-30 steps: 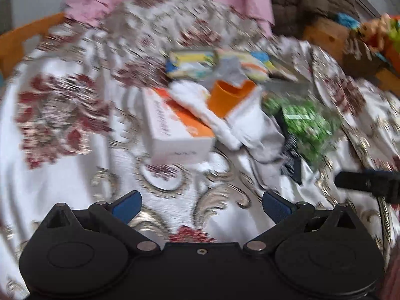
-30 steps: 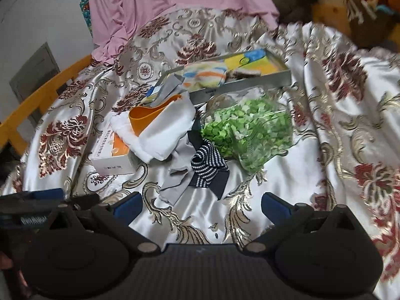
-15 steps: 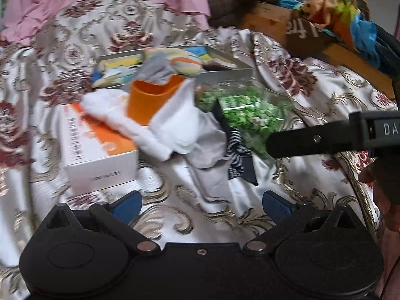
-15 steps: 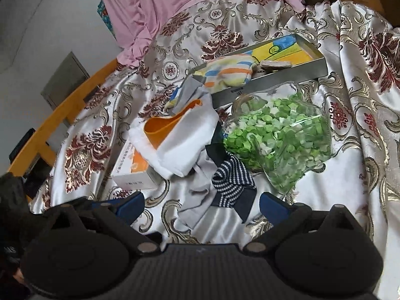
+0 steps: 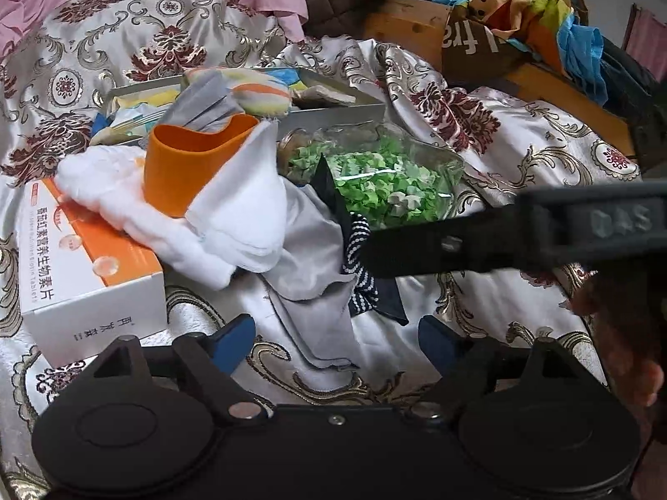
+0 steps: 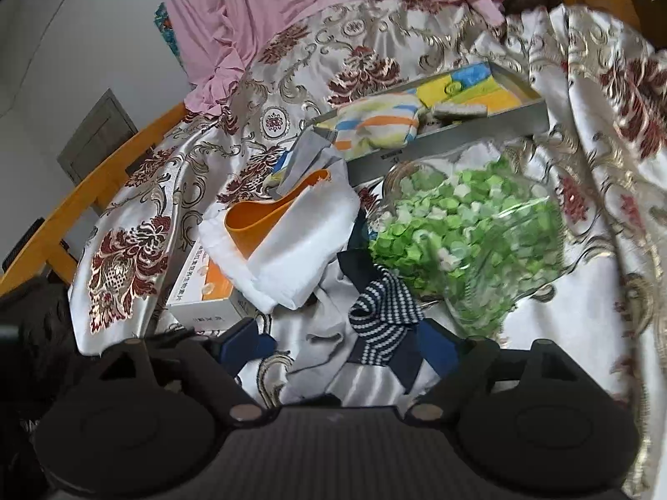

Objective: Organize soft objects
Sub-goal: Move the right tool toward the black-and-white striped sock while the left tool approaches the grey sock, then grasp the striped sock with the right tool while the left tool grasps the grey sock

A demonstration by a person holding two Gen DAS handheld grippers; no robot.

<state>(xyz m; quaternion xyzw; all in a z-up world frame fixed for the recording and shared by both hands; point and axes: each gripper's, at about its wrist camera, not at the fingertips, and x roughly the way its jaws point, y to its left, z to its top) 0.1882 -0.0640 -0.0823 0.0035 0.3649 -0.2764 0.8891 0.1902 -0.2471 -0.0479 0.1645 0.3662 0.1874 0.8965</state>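
Both tools' jaws are closing. The left gripper (image 5: 337, 341) hangs over the grey cloth (image 5: 310, 279), pinching nothing. The right gripper (image 6: 341, 343) straddles the striped sock (image 6: 381, 312), pads not visibly pressing it. These lie near the middle of the brocade cover (image 5: 521, 141), just beside the white cloth (image 5: 237, 208) and orange cup (image 5: 183, 166).

A floral satin cover (image 6: 175, 191) in silver, gold and maroon drapes the surface. Pale grey wall (image 6: 75, 54) at left, with an orange wooden frame (image 6: 83, 196) alongside. Pink cloth (image 6: 267, 8) hangs behind. Daylight, even.
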